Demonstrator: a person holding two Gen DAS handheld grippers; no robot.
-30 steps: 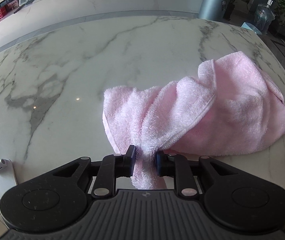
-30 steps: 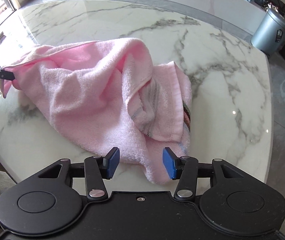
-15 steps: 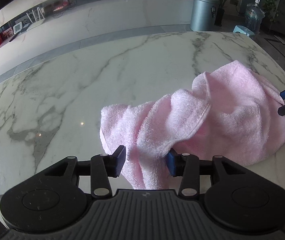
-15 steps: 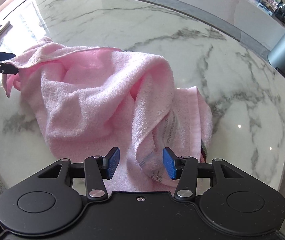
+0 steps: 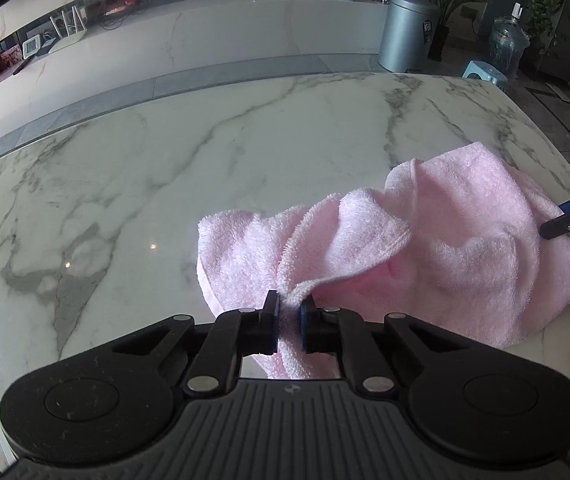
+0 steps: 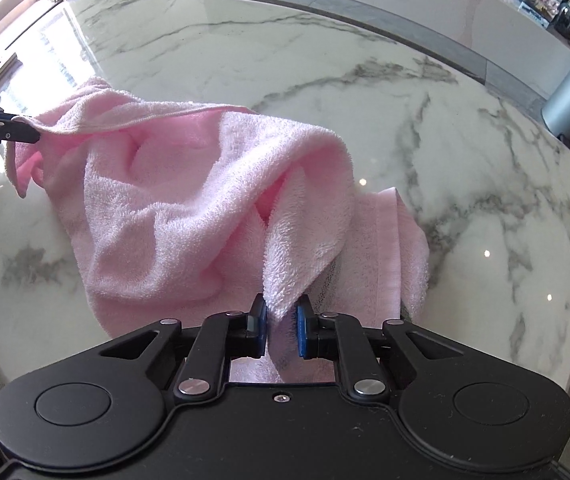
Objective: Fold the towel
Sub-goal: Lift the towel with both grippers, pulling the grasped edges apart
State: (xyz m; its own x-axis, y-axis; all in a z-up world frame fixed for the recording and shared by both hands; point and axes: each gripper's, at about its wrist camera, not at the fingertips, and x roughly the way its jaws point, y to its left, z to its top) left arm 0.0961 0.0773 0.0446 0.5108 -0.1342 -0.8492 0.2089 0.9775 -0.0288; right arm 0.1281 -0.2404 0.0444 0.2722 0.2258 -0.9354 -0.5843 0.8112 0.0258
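Clearly soft and limp: pink terry towel (image 6: 173,208), thick looped pile, heaped in loose rolls and ridges on the near part of the desk (image 5: 165,168), nowhere flat and not folded square. Light by the look of it, with no stiffness to carry its own shape; likely to sag and drape wherever unsupported, and to cling a little to itself rather than slide. Polished white marble with grey veins underneath, glossy and reflective, probably slick enough to let the cloth drag along when pulled. Left tool (image 5: 289,314) closed nearly all the way, blue pads pinching a narrow gather of hemmed edge, with a tail hanging down between the fingers. Right tool (image 6: 281,320) likewise drawn close on a pointed fold of pile, gripped at its tip. Best holds judged to be corners and the stitched hem, where the weave is firmer and less apt to stretch or slip out; a grab in mid-cloth would only bunch more layers. Flatter woven band with a faint stripe showing along the towel's right side in the right wrist view. Round metal bin (image 5: 407,32) on the floor beyond the desk.
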